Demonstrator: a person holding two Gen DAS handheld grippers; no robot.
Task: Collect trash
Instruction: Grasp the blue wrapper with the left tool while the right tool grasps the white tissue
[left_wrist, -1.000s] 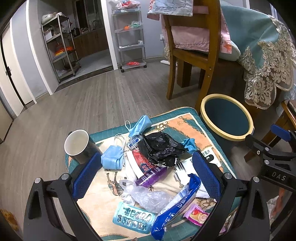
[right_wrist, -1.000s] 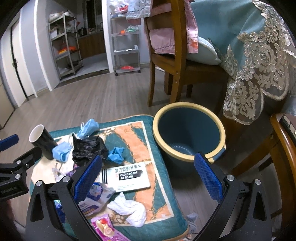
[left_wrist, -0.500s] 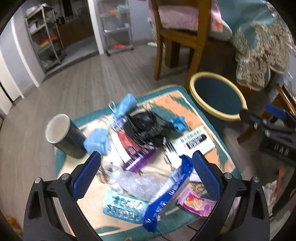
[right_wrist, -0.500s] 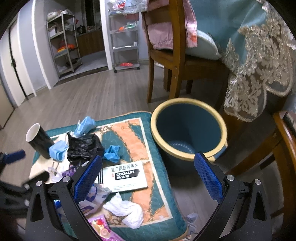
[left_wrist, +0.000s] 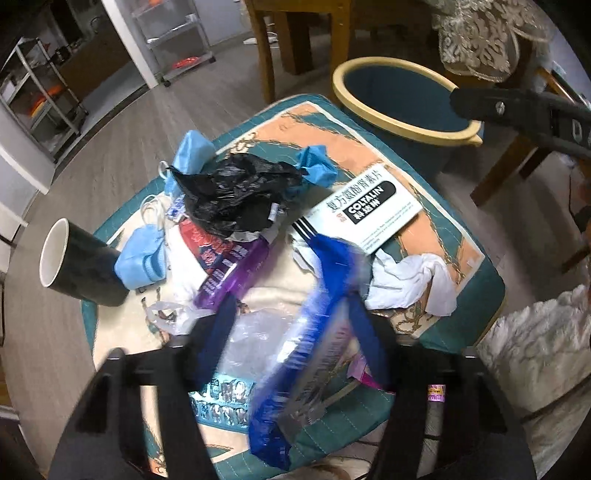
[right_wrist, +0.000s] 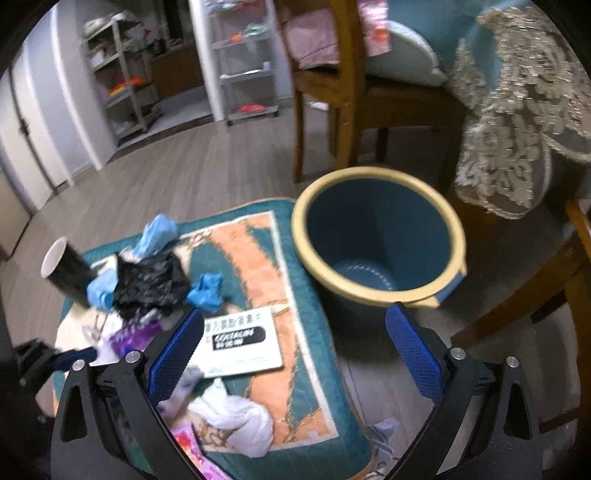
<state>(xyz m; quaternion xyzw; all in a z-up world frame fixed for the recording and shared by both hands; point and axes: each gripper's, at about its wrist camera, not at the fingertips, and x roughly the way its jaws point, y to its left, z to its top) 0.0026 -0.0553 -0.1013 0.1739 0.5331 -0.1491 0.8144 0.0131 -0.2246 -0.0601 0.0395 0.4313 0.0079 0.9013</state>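
Observation:
Trash lies on a patterned cushion (left_wrist: 476, 291): a black plastic bag (left_wrist: 236, 192), blue face masks (left_wrist: 142, 254), a purple wrapper (left_wrist: 236, 273), a white medicine box (left_wrist: 365, 206), a white tissue (left_wrist: 410, 280), a blister pack (left_wrist: 221, 402). My left gripper (left_wrist: 291, 325) has its jaws narrowed around a long blue snack wrapper (left_wrist: 306, 354); motion blur hides the contact. My right gripper (right_wrist: 293, 354) is open and empty, above the gap between the cushion and the teal bin (right_wrist: 376, 236). The bin (left_wrist: 402, 99) stands at the cushion's far right corner.
A black cup (left_wrist: 77, 266) stands on the cushion's left edge. A wooden chair (right_wrist: 351, 85) and a table with a lace-edged cloth (right_wrist: 517, 103) stand behind the bin. Metal shelves (right_wrist: 122, 77) line the far wall. A chair leg (right_wrist: 524, 306) is at right.
My left gripper has dropped toward the cushion and its jaws have closed in around the blue snack wrapper. My right gripper has stayed open and shifted slightly.

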